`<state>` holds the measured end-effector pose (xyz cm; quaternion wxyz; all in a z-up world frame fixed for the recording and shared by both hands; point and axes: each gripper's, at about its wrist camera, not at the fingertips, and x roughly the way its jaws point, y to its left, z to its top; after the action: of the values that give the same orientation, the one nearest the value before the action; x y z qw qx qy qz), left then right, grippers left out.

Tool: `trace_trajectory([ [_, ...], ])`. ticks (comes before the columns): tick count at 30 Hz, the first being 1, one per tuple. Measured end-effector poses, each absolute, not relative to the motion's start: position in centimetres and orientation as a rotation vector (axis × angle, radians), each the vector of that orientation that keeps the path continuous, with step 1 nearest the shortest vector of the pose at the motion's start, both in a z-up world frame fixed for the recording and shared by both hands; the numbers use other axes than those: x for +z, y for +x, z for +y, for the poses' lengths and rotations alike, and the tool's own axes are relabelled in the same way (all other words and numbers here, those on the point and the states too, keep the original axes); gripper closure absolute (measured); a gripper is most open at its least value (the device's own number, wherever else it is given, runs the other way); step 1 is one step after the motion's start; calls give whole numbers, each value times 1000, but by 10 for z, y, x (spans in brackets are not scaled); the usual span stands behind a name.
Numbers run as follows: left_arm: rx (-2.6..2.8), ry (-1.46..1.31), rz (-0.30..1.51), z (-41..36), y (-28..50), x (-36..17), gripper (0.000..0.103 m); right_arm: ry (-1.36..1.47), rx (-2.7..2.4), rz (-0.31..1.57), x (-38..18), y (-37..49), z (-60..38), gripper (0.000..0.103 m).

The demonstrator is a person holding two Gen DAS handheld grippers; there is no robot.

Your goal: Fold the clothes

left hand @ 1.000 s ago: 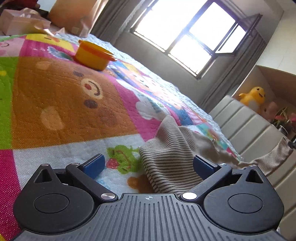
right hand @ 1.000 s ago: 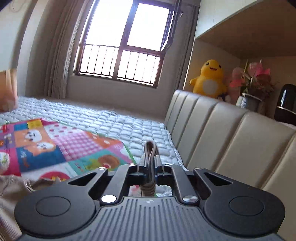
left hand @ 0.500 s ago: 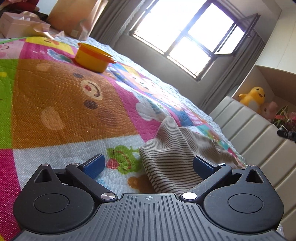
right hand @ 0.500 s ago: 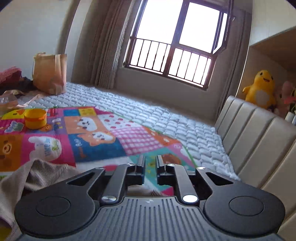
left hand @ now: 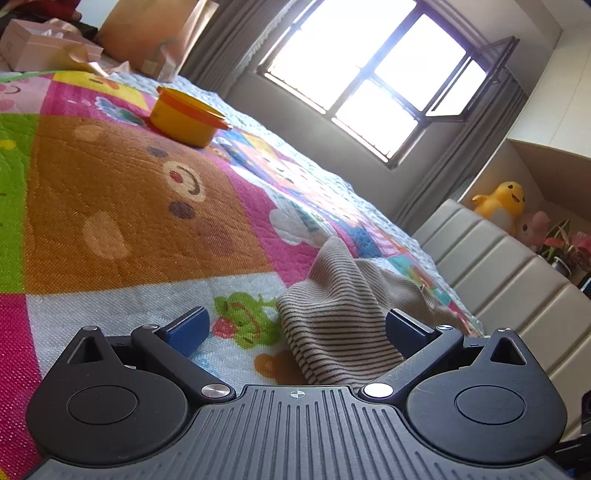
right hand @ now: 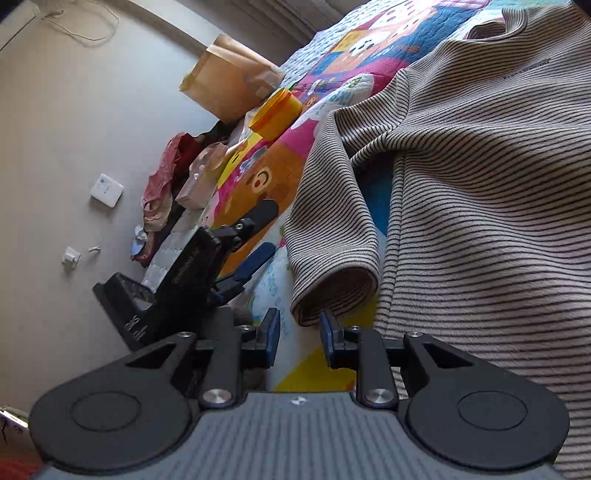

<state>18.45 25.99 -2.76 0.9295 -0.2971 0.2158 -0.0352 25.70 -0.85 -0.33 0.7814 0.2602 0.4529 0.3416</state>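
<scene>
Patchwork quilt [left hand: 110, 221] under striped shirt [right hand: 480, 184], both claws agape beside its edges.

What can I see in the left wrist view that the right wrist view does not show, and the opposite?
Only the left wrist view shows the window, the padded headboard and the yellow duck toy.

Only the right wrist view shows the shirt's neckline, its sleeve cuff, the left gripper from outside, open, and the wall switch.

Both show the striped shirt, the colourful quilt, the orange bowl and the paper bag. The right gripper is open.
</scene>
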Motion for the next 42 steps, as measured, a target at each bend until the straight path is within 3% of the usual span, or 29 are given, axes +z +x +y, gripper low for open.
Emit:
trace_trajectory([
  [4,-86,-623,438,261,183,-23,0,522,726,921,-7,277,19,81],
  [6,-93,-631,436,262,182,-21,0,426,713,872,3,288,29,94],
  [8,-100,-638,433,263,181,-19,0,346,711,792,32,299,25,98],
  [14,-193,-430,491,208,218,15,0,128,613,446,153,331,-39,99],
  [19,-191,-152,563,144,274,22,0,50,492,357,190,358,-98,99],
  [24,-107,-6,612,136,285,11,0,48,401,401,165,392,-152,99],
  [31,-14,113,668,146,282,-3,0,101,348,588,65,440,-186,99],
  [37,-291,-71,549,146,258,37,0,15,276,726,1,443,-201,96],
  [39,-370,-76,502,129,262,45,0,-28,264,716,5,429,-206,90],
  [40,-408,-77,480,120,264,49,0,-78,244,705,10,420,-208,81],
  [42,-452,-88,481,101,275,42,0,-197,199,677,22,401,-211,78],
])
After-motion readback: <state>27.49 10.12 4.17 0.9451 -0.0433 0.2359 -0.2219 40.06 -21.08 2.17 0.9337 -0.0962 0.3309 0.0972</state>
